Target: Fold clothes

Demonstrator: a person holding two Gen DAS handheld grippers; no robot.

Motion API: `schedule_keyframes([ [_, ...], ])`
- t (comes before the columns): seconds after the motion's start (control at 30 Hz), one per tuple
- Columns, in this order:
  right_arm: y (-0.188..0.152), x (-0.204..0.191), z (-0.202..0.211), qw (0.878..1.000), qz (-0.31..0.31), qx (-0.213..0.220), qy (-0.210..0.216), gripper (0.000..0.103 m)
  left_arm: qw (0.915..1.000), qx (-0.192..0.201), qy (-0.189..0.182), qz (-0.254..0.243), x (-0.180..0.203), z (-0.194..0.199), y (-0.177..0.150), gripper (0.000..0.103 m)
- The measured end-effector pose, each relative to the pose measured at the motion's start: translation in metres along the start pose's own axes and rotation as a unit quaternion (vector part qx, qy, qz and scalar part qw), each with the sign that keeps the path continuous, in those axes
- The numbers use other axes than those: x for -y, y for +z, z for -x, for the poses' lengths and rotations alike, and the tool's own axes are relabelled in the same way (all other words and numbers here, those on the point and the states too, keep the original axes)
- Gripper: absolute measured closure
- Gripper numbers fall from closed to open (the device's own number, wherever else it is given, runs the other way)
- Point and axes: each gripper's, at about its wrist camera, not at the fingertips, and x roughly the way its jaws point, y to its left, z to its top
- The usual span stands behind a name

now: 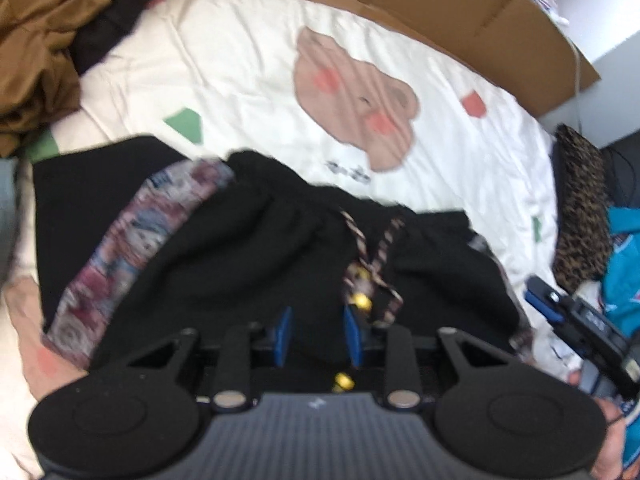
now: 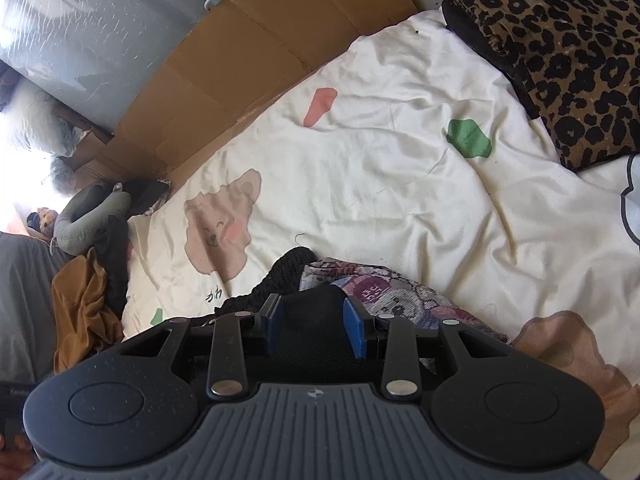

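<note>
We see a bed covered by a cream quilt (image 1: 248,60) printed with bear faces and small green and pink shapes. The black shorts (image 1: 248,248), with a patterned side stripe (image 1: 132,248) in reds, blues and greys, lie on the quilt at its near edge, waistband gathered and bunched. Their braided drawstring (image 1: 372,264) with gold tips drapes across the front of the waist. Our left hand-held gripper (image 1: 318,334) hangs steeply above the waistband, its blue pads standing a narrow way apart, and only dark fabric shows between them; the pads do not press on it. In the right wrist view our right hand-held gripper (image 2: 316,326) is clamped on a fold of the black shorts (image 2: 316,312), the black cloth filling the gap between its blue pads, with the patterned stripe (image 2: 384,292) just beyond. A brown garment (image 1: 36,56) sits heaped at the far left of the bed with black clothes beside it. A leopard-print cushion (image 2: 560,48) rests on the right side of the quilt. Flattened cardboard (image 2: 248,44) stands along the far edge of the bed.
</note>
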Motion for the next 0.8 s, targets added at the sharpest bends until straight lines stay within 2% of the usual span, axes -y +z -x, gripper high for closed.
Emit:
schedule_keyframes([
  [0.23,0.006,0.005,-0.002,1.0,0.014,0.001,-0.013,0.065,0.9982,0.034,0.048,-0.01,-0.034,-0.011,0.042,0.073],
  [0.43,0.017,0.003,-0.018,0.999,0.047,-0.012,-0.017,0.065,0.9955,0.045,0.082,-0.013,-0.064,-0.024,0.072,0.073],
  [0.6,0.036,0.006,-0.041,0.998,0.06,-0.027,-0.019,0.065,0.9926,0.043,0.112,-0.023,-0.079,-0.041,0.084,0.076],
  [0.8,0.051,0.001,-0.072,0.994,0.096,-0.04,-0.042,0.065,0.9881,0.048,0.139,-0.044,-0.087,-0.064,0.089,0.08],
])
